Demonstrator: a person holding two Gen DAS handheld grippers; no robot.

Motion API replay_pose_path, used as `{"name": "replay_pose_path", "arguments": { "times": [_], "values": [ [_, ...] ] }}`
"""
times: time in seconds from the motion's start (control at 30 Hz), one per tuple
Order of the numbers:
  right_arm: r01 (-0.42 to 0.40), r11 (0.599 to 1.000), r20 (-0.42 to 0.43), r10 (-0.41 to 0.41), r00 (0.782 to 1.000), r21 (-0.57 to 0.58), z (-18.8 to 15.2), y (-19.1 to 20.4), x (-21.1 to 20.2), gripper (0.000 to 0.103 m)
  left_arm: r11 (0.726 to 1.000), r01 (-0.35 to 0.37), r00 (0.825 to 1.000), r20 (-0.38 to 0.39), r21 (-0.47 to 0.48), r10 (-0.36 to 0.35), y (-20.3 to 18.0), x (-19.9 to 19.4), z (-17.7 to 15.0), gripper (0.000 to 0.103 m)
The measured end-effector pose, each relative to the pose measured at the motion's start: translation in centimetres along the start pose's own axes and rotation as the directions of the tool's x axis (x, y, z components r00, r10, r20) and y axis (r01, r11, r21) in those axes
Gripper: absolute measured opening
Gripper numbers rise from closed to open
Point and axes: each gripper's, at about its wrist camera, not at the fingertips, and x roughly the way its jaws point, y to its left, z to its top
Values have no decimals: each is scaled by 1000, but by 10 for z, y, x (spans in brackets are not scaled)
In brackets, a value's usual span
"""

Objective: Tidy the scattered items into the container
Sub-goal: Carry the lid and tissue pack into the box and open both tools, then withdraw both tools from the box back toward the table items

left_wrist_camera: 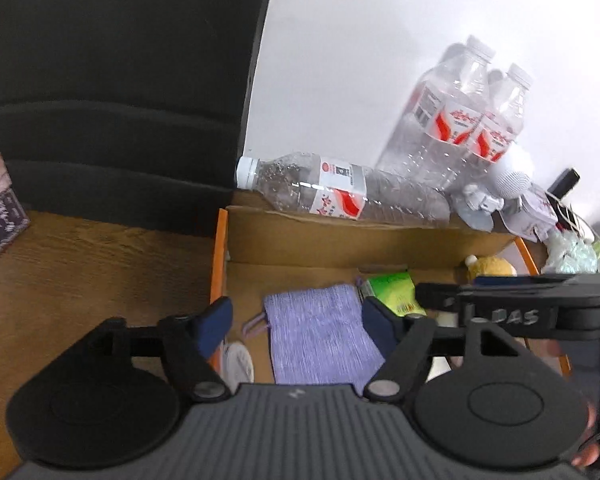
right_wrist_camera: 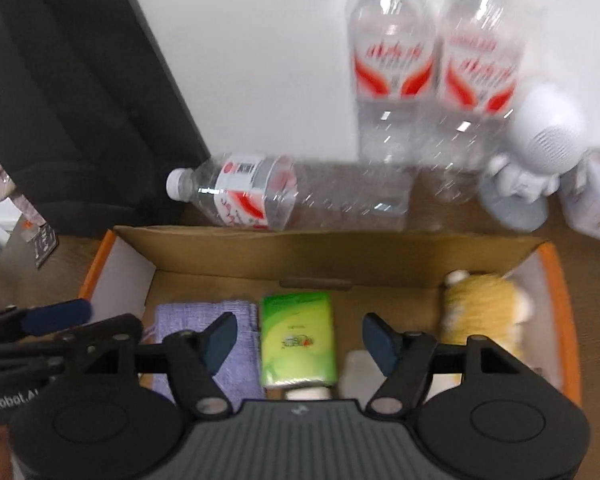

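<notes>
OK, we've got both grippers, left [left_wrist_camera: 296,326] and right [right_wrist_camera: 300,338], spread wide over the cardboard box [right_wrist_camera: 340,252], gripping nothing. Purple cloth [left_wrist_camera: 320,336], green packet [right_wrist_camera: 298,340] and yellow plush toy [right_wrist_camera: 480,312] lie inside.

Right gripper [right_wrist_camera: 299,338] open above cardboard box [right_wrist_camera: 332,254], green packet [right_wrist_camera: 297,338], purple cloth [right_wrist_camera: 204,320], yellow plush [right_wrist_camera: 480,308] inside

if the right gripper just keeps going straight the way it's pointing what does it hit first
Probably the green plastic packet lying on the floor of the cardboard box. The open right gripper frames it between its fingers, though depth is hard to judge.
</notes>
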Motion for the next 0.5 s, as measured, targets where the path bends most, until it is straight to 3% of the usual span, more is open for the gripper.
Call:
{"name": "replay_pose_path", "arguments": {
  "times": [0.17,0.5],
  "values": [
    [12,1000,3,-11,1000,-20,-11,0,-53,79,998,-26,999,33,51,24,-21,-56,-13,98],
    [-14,999,120,20,993,-52,-70,4,-174,83,984,-56,982,186,170,23,-75,-180,-63,103]
  ]
}}
